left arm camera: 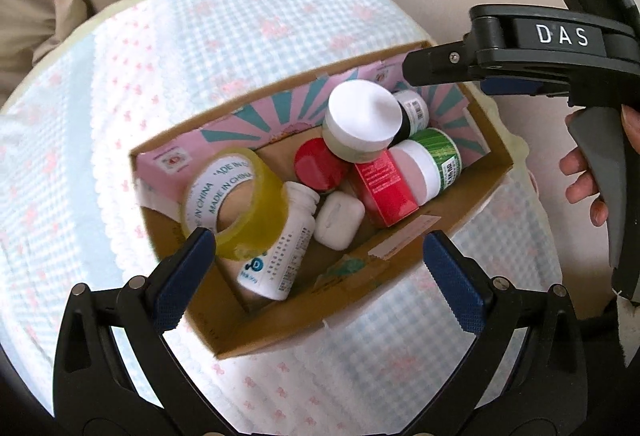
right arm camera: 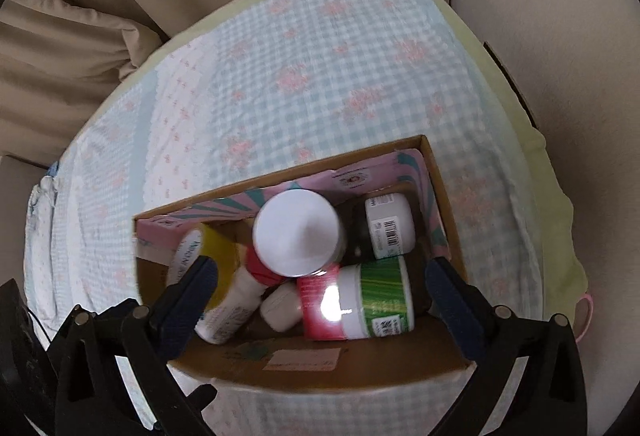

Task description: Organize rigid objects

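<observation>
Cardboard box on checked cloth, holding tape roll, white-lidded jar, red box, perhaps an earbud case, left gripper and right gripper above, jaws spread wide, gripping nothing.

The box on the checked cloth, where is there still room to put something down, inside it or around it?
Inside the cardboard box, only a bare strip of floor along the near wall, beside the white case. The rest is crowded: tape roll, white bottle, stacked jars. The checked cloth beyond the box lies open.
</observation>
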`<state>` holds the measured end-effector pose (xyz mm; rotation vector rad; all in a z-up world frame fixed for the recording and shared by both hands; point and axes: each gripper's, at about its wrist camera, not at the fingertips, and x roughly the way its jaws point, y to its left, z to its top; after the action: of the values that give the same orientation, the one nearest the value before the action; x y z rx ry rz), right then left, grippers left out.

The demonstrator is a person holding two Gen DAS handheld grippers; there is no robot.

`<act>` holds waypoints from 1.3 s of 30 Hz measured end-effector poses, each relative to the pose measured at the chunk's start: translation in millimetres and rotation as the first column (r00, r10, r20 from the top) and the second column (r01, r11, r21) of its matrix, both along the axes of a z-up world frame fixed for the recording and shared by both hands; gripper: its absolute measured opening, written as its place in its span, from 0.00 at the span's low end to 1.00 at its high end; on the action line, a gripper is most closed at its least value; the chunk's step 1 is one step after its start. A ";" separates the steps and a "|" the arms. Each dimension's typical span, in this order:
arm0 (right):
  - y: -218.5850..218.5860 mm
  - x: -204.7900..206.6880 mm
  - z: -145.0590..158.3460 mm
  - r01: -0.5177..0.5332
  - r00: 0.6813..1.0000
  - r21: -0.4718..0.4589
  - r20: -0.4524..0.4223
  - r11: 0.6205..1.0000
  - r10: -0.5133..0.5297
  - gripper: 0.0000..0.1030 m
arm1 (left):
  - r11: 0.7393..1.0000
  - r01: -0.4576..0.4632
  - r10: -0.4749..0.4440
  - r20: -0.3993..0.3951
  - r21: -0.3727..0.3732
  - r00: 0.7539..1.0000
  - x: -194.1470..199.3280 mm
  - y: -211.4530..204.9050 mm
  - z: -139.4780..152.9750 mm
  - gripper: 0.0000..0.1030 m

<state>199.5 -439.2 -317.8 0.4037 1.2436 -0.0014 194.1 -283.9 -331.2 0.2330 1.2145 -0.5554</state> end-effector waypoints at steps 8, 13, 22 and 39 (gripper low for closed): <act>25.1 -25.3 56.1 0.004 0.997 -0.038 0.074 0.999 -0.001 1.00 | 0.998 -0.038 0.041 0.074 -0.045 0.996 -17.7 40.1 62.0 1.00; 53.6 -48.2 107.5 -0.005 0.991 -0.060 0.137 0.998 0.013 1.00 | 0.989 -0.106 0.121 0.167 -0.100 0.978 -34.0 90.9 127.3 1.00; 145.1 -106.0 234.4 -0.063 0.938 -0.147 0.329 0.987 0.109 1.00 | 0.944 -0.272 0.323 0.368 -0.184 0.872 -81.9 202.3 259.5 1.00; 251.8 -212.9 295.3 -0.054 0.803 -0.297 0.554 0.953 0.218 1.00 | 0.886 -0.388 0.463 0.513 -0.253 0.723 -179.6 303.3 320.5 1.00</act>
<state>-13.4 -187.5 -22.5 0.0574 0.6415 0.0743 14.5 19.4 -10.6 -0.0073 0.6109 -0.1287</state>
